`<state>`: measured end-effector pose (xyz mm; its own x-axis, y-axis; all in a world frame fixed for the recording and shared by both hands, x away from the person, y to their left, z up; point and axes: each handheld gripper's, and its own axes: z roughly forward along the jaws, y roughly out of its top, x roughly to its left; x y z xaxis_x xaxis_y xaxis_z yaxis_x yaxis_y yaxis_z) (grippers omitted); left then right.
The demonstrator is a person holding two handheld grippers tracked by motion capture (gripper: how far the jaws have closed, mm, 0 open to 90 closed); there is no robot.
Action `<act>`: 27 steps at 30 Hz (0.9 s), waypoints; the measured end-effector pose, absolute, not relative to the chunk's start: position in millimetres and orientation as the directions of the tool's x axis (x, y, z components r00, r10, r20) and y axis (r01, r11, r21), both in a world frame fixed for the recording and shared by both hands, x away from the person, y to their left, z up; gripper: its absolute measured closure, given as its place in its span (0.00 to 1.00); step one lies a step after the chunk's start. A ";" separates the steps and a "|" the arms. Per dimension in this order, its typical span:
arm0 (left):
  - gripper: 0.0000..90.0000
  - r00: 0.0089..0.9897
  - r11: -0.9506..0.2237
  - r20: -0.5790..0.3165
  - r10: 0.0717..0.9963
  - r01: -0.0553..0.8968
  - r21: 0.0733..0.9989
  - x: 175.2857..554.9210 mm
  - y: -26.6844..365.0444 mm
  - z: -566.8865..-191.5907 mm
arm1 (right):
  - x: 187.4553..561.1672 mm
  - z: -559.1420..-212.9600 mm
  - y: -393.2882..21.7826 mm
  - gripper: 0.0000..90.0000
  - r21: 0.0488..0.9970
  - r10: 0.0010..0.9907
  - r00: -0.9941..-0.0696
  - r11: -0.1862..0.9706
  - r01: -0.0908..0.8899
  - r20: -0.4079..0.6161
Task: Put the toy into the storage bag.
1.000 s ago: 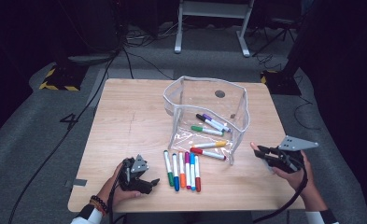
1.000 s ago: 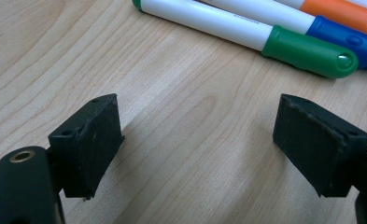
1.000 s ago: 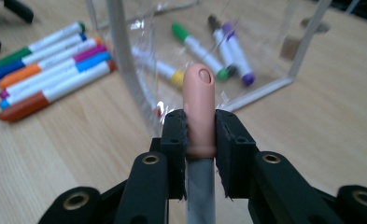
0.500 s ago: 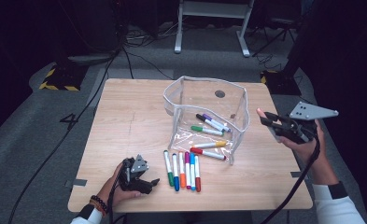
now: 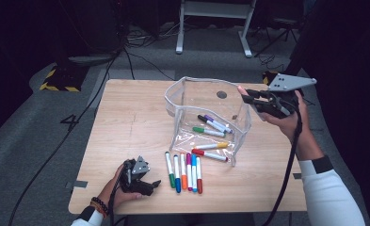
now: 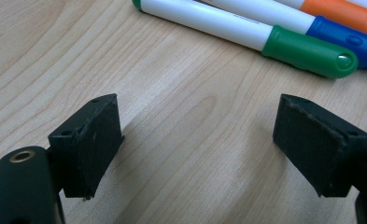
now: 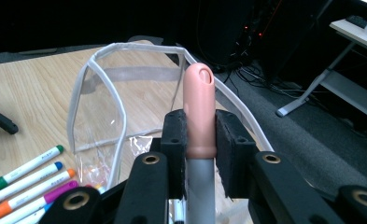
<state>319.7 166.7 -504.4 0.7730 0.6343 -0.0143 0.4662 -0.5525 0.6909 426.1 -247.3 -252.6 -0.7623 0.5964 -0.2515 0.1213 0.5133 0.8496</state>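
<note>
Here, a wooden table is seen with a clear plastic pouch standing open on it, several pens lying inside. A row of pens is laid flat just in front of the pouch. A peach-capped pen is clamped in the right gripper, raised beside the pouch's right rim. The left gripper, jaws spread and empty, is rested well left of the pouch, near the row.

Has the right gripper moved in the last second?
Yes. The right gripper, shut on a peach-capped marker, has gone from the table's right edge, level with the loose markers, up and away to the far rim of the clear pouch.
</note>
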 end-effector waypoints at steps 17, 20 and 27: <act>0.17 0.773 -0.553 -0.014 0.634 0.466 0.691 319.7 166.7 -504.3 | 473.9 -281.2 -165.3 0.83 0.718 0.495 -0.846 0.662 0.216 -0.201; 0.17 0.774 -0.553 -0.014 0.633 0.465 0.691 319.8 166.9 -504.4 | 481.6 -291.4 -159.1 0.83 0.669 0.488 -0.853 0.698 0.255 -0.185; 0.17 0.774 -0.553 -0.014 0.633 0.465 0.691 319.8 166.9 -504.4 | 490.6 -308.5 -157.7 0.83 0.578 0.473 -0.869 0.753 0.313 -0.145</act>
